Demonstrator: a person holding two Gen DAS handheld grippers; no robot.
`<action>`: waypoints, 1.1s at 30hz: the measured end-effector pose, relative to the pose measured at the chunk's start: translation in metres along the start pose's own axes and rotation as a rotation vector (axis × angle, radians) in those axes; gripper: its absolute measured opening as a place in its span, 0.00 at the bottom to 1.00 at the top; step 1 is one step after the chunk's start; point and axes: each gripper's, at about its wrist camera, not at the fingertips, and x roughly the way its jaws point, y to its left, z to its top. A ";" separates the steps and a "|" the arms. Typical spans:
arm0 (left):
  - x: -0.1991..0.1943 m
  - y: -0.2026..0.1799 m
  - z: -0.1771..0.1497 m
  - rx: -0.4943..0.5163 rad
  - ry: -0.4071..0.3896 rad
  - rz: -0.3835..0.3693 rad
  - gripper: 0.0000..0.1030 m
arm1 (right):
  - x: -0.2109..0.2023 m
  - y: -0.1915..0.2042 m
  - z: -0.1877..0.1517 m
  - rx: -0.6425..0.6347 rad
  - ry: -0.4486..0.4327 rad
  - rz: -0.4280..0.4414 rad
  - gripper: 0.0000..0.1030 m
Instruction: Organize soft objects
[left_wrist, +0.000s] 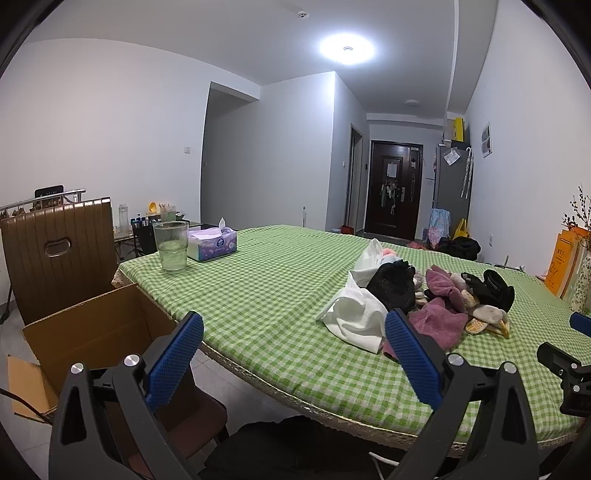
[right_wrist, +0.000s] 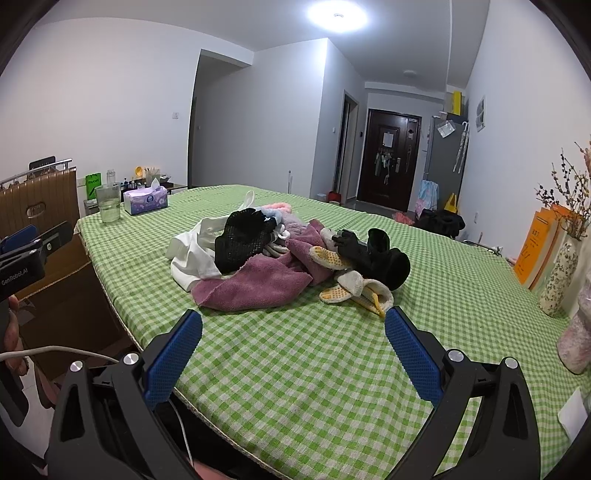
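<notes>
A heap of soft things lies on the green checked table (right_wrist: 295, 369): a white cloth (right_wrist: 192, 254), a black mesh glove (right_wrist: 243, 240), a purple towel (right_wrist: 255, 284), black gloves (right_wrist: 380, 254) and cream gloves with yellow dots (right_wrist: 354, 288). The left wrist view shows the same white cloth (left_wrist: 354, 314), purple towel (left_wrist: 439, 321) and black gloves (left_wrist: 491, 288). My left gripper (left_wrist: 295, 358) is open at the table's near edge, left of the heap. My right gripper (right_wrist: 293, 354) is open over the cloth in front of the heap. Neither holds anything.
An open cardboard box (left_wrist: 92, 339) stands on a chair left of the table. A glass (left_wrist: 171, 245) and a tissue box (left_wrist: 211, 245) sit at the far left corner. Orange books (right_wrist: 535, 251) and a vase of dried flowers (right_wrist: 559, 273) stand along the right edge.
</notes>
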 end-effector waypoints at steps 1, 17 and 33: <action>0.000 0.000 0.000 0.002 0.000 0.000 0.93 | 0.000 0.000 0.000 0.000 0.000 0.001 0.92; 0.001 0.000 0.000 0.005 0.004 -0.001 0.93 | 0.000 0.002 -0.001 -0.004 0.005 -0.001 0.92; 0.000 0.000 -0.001 -0.003 0.002 0.003 0.93 | -0.002 -0.002 0.001 -0.014 -0.004 -0.012 0.92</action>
